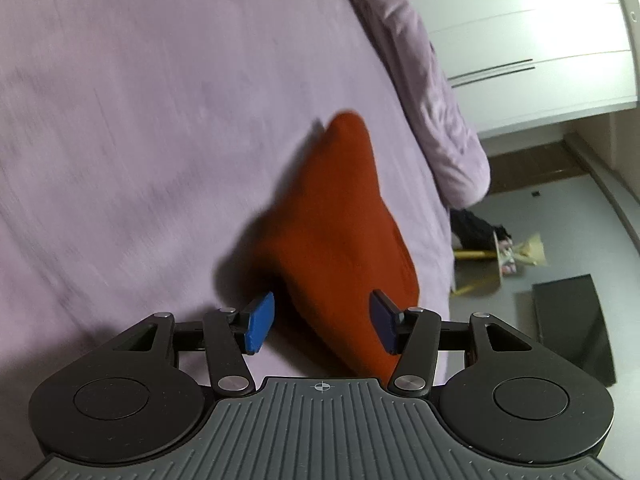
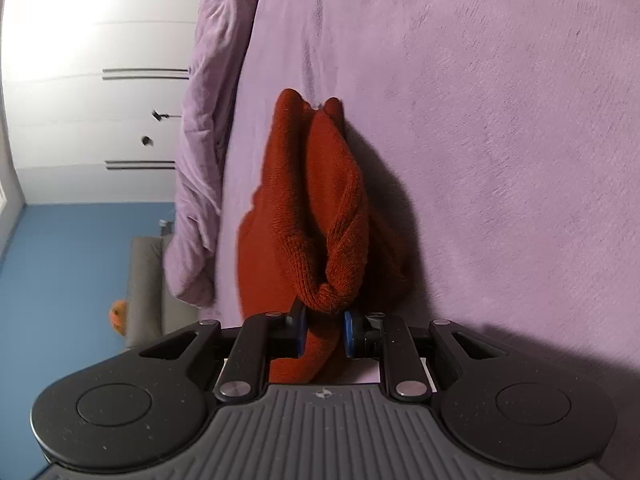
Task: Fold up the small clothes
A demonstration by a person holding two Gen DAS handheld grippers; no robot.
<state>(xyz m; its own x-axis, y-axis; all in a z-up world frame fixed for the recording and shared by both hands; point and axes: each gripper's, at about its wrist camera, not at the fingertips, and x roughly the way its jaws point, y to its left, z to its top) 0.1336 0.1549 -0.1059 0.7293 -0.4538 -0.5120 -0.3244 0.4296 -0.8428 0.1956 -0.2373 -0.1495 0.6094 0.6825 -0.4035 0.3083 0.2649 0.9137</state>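
A rust-red knitted garment (image 1: 332,220) hangs bunched above the lilac bed sheet (image 1: 140,120). In the right wrist view my right gripper (image 2: 323,330) is shut on a gathered fold of the garment (image 2: 316,208), and the cloth drapes away from the blue pads in thick folds. In the left wrist view my left gripper (image 1: 322,322) stands open at the garment's near end. Its left pad (image 1: 260,322) sits just beside the cloth edge and its right pad (image 1: 384,322) in front of the cloth. Neither pad visibly presses on it.
A crumpled lilac duvet (image 1: 448,120) lies along the bed's edge (image 2: 204,120). Beyond it stand white wardrobe doors (image 1: 540,40). On the floor are a black box (image 1: 572,328) and yellow-handled clutter (image 1: 492,256). A grey furniture piece (image 2: 146,288) stands beside the bed.
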